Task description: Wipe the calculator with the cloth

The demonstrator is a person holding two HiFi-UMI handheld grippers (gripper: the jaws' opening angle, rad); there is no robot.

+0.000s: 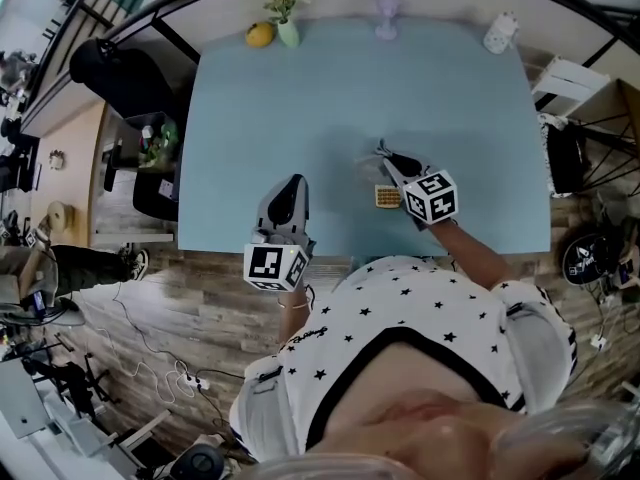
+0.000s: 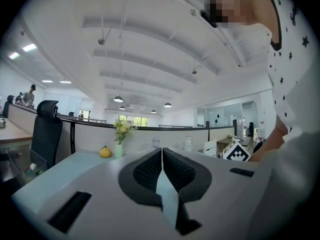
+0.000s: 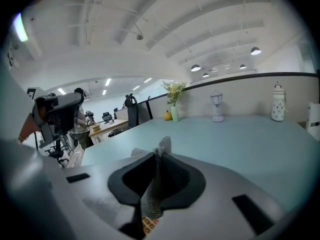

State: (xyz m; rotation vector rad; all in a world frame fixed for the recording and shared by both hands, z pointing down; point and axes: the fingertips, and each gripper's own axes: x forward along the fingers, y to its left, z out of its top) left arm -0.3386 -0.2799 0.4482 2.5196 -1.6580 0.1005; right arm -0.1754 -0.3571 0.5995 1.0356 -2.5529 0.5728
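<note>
A small calculator with orange keys lies on the teal table, close to its near edge. My right gripper sits just above the calculator, shut on a thin grey cloth. In the right gripper view the cloth hangs pinched between the jaws of the right gripper, and the calculator's keys peek out beneath. To the left, my left gripper rests over the table near the front edge. In the left gripper view the left gripper is shut, with nothing between its pads.
Along the table's far edge stand a vase of yellow flowers, a yellow fruit, a small clear stemmed lamp and a white jar. A black office chair stands off the left corner.
</note>
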